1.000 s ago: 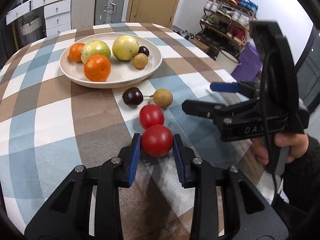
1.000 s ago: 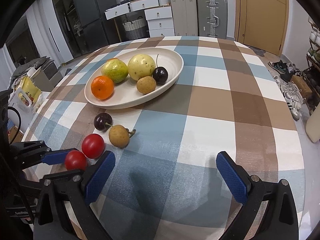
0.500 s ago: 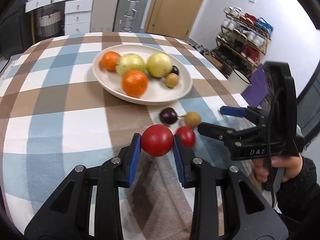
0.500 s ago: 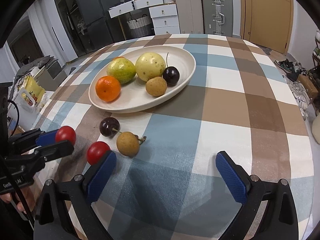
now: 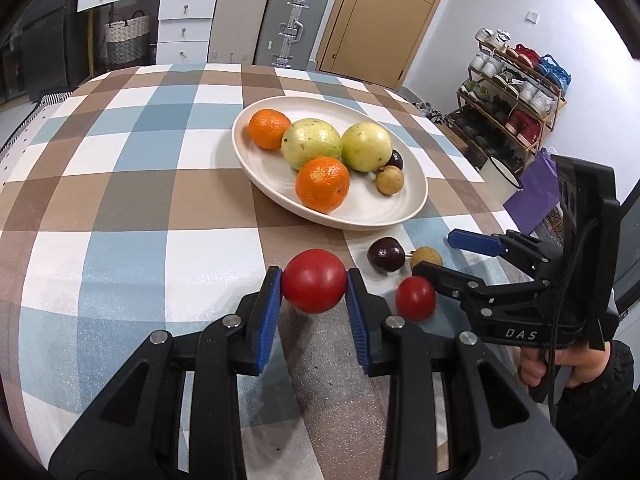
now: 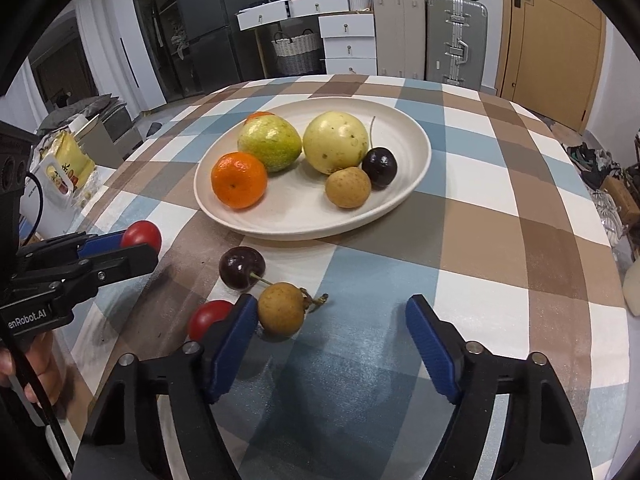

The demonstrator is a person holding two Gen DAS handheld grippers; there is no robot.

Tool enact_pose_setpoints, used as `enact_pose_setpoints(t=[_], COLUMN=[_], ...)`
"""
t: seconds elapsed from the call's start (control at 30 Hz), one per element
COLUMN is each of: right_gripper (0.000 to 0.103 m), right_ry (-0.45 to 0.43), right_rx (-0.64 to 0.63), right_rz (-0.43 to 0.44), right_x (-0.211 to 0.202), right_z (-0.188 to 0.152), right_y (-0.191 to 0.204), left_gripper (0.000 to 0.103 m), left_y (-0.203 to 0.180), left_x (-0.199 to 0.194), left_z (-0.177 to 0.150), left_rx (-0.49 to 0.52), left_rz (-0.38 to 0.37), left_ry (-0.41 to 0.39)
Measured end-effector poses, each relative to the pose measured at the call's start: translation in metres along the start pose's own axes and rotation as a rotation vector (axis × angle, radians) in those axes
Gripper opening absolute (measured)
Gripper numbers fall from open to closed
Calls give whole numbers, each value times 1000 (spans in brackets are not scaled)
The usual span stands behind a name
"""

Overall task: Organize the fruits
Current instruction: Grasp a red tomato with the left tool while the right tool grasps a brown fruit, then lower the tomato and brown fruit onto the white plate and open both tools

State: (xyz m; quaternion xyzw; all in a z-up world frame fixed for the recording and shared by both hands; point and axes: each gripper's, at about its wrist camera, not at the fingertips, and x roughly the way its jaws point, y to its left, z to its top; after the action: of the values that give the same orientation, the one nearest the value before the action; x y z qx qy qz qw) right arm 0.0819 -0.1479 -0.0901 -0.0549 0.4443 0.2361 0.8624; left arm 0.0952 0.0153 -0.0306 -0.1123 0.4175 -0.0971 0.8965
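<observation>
My left gripper (image 5: pixel 314 300) is shut on a red tomato (image 5: pixel 314 281) and holds it above the checked cloth, short of the cream plate (image 5: pixel 360 216); the tomato also shows in the right wrist view (image 6: pixel 141 235). The plate holds two oranges, two green-yellow fruits, a dark cherry and a brown longan. On the cloth lie a second tomato (image 5: pixel 416 299), a dark cherry (image 6: pixel 242 267) and a brown longan (image 6: pixel 281 309). My right gripper (image 6: pixel 332 332) is open, its left pad just beside the longan.
The round table's edge curves close on the right (image 6: pixel 608 280). A shoe rack (image 5: pixel 516 92), suitcases (image 5: pixel 292 20) and white drawers (image 5: pixel 184 20) stand beyond the table. A snack bag (image 6: pixel 64 164) lies off the table at the left.
My left gripper has lifted the tomato off the cloth and carried it toward the plate. My right gripper has moved forward, close to the longan, and stayed open.
</observation>
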Motion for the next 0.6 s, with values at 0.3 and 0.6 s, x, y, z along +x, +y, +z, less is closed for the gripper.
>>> enact_pose_setpoints(t=[0.3,0.6], right_gripper=[48,24], right_ry=[-14,-17], right_rx=[-1,-19], right_rz=[59,101], right_x=[-5,-8], right_z=[-3,-10], right_y=[5,12], left_gripper=[29,29], left_y=[1,2], left_x=[2,4], left_z=[-1,1], left_rx=[-9,-10], left_rz=[7,14], left_ry=[2,-5])
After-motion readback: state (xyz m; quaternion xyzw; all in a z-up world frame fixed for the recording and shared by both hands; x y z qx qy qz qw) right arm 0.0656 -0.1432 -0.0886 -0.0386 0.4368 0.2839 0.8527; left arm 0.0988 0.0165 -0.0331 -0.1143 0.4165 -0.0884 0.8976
